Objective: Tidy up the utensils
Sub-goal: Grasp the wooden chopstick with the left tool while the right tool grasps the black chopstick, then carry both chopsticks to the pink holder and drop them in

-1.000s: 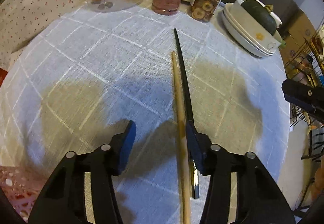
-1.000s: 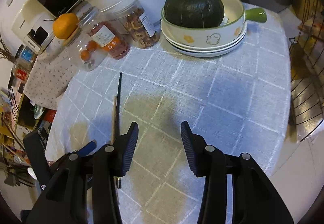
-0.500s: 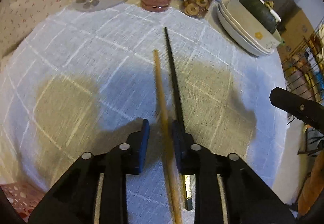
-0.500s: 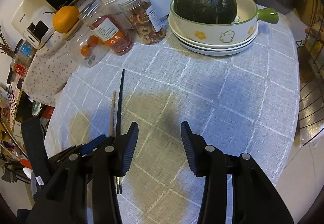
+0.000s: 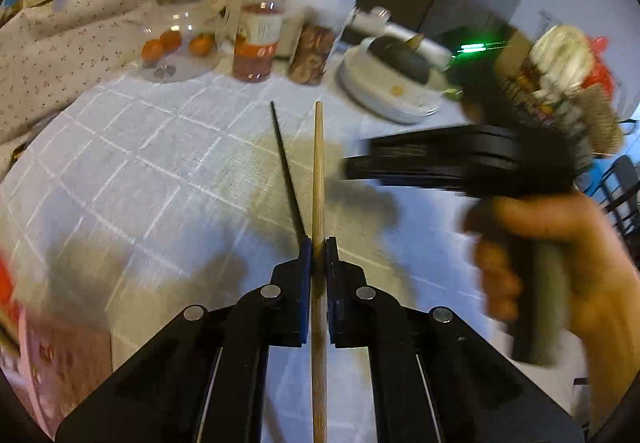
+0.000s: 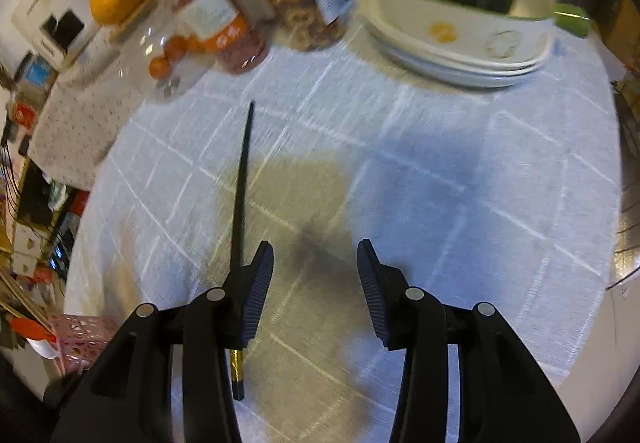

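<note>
Left wrist view: left gripper (image 5: 319, 247) clamped tight on wooden chopstick (image 5: 318, 171), stick running straight forward between pads, apparently lifted above checked tablecloth (image 5: 132, 179). Black chopstick (image 6: 241, 199) lies on cloth, gold band near butt, slim, tapered. Right gripper (image 6: 315, 275) wide apart, holding nothing, just beside black stick. Judgement: first pickup done; black one, sorting left. Destination not evident.
</note>
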Action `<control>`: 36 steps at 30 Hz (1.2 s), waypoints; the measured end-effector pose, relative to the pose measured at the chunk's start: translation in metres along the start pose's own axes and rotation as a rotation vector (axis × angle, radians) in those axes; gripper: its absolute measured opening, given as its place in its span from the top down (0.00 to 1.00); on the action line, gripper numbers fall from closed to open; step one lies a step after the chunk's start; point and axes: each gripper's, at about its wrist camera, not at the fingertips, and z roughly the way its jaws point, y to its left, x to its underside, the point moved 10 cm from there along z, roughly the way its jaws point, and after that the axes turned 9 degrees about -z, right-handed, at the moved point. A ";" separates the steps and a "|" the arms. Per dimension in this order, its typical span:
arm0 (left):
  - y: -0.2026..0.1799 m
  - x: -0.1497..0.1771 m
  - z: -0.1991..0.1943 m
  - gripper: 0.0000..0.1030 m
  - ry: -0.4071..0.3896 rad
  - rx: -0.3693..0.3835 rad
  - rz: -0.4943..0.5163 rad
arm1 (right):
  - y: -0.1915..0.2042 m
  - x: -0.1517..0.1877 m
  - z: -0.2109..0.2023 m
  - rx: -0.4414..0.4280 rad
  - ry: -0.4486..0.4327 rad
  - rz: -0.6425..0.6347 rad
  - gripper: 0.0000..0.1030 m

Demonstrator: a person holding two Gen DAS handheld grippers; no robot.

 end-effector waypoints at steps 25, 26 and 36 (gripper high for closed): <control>0.050 -0.039 -0.207 0.94 -0.437 0.270 -0.018 | 0.061 -0.029 -0.057 0.038 -0.209 -0.023 0.94; 0.058 -0.043 -0.216 0.94 -0.462 0.268 -0.032 | 0.064 -0.031 -0.071 0.028 -0.253 -0.019 0.94; 0.106 -0.070 -0.260 0.94 -0.645 0.250 -0.111 | 0.128 -0.061 -0.196 -0.082 -0.652 -0.096 0.94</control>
